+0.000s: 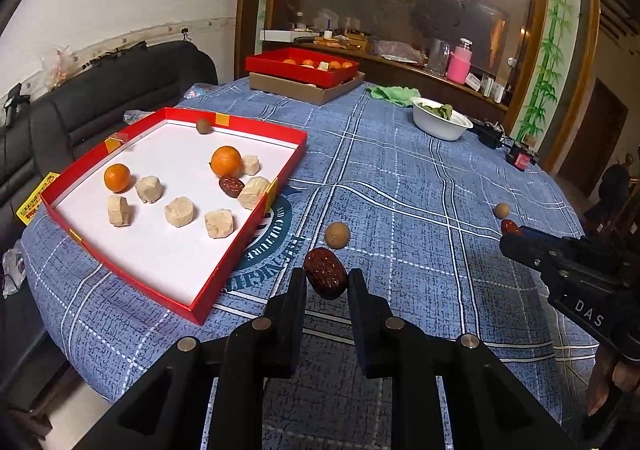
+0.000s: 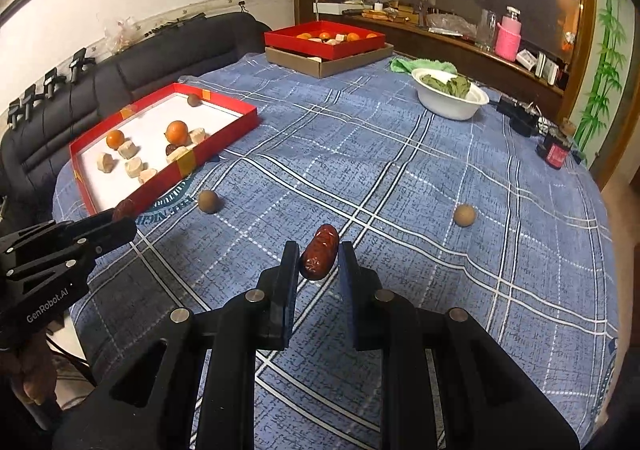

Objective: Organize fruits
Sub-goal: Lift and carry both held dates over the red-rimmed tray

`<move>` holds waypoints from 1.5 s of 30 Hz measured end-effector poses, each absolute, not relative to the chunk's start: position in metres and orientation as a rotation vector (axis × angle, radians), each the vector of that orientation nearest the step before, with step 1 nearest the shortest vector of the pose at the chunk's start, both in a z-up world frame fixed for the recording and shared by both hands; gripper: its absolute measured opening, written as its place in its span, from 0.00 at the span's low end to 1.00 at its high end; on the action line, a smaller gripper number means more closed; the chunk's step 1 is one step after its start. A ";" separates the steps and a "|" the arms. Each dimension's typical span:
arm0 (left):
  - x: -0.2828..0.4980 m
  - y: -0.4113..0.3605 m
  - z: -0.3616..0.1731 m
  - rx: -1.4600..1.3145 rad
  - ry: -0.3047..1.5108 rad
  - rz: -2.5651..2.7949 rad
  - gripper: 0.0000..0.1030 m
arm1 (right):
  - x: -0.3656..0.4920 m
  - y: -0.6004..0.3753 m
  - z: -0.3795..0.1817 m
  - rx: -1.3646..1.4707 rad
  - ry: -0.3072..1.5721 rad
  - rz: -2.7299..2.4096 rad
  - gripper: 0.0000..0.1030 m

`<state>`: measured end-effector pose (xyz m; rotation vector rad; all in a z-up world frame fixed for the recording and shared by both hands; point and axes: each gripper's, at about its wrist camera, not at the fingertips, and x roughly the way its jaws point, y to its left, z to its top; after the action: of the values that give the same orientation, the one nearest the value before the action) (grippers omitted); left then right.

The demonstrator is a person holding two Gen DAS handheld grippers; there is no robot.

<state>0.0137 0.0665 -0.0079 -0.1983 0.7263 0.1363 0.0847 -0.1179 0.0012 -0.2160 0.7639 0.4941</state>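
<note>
My left gripper (image 1: pixel 325 278) is shut on a red date (image 1: pixel 325 273), held above the blue cloth just right of the red tray (image 1: pixel 224 262). My right gripper (image 2: pixel 319 254) is shut on another red date (image 2: pixel 319 252), held above the cloth. The tray holds two oranges (image 1: pixel 226 161), a red date (image 1: pixel 231 185), a longan (image 1: pixel 203 126) and several pale chunks (image 1: pixel 179 211). A loose longan (image 1: pixel 337 234) lies beyond the left date; another longan (image 2: pixel 464 215) lies right of my right gripper. The right gripper also shows in the left wrist view (image 1: pixel 510 228), the left gripper in the right wrist view (image 2: pixel 122 211).
A second red tray (image 1: pixel 296 67) with fruit sits on a brown box at the table's far end. A white bowl (image 1: pixel 440 121) of leaves and a green cloth (image 1: pixel 394 93) stand far right. A black sofa (image 1: pixel 100 97) runs along the left. Small gadgets (image 2: pixel 554 151) lie at the right edge.
</note>
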 end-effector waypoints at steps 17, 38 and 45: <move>0.016 0.068 -0.006 -0.192 0.733 0.153 0.19 | 0.077 -0.112 0.008 -0.223 0.745 0.519 0.18; 0.030 0.123 0.004 -0.247 0.705 0.249 0.19 | 0.081 -0.034 0.017 -0.279 0.724 0.677 0.18; 0.039 0.167 0.012 -0.292 0.685 0.343 0.19 | 0.093 -0.005 0.020 -0.276 0.724 0.726 0.18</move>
<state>0.0389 0.1673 0.0124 -0.2919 0.6851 0.3429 0.0926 -0.0046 0.0195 -0.2764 0.7235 0.7259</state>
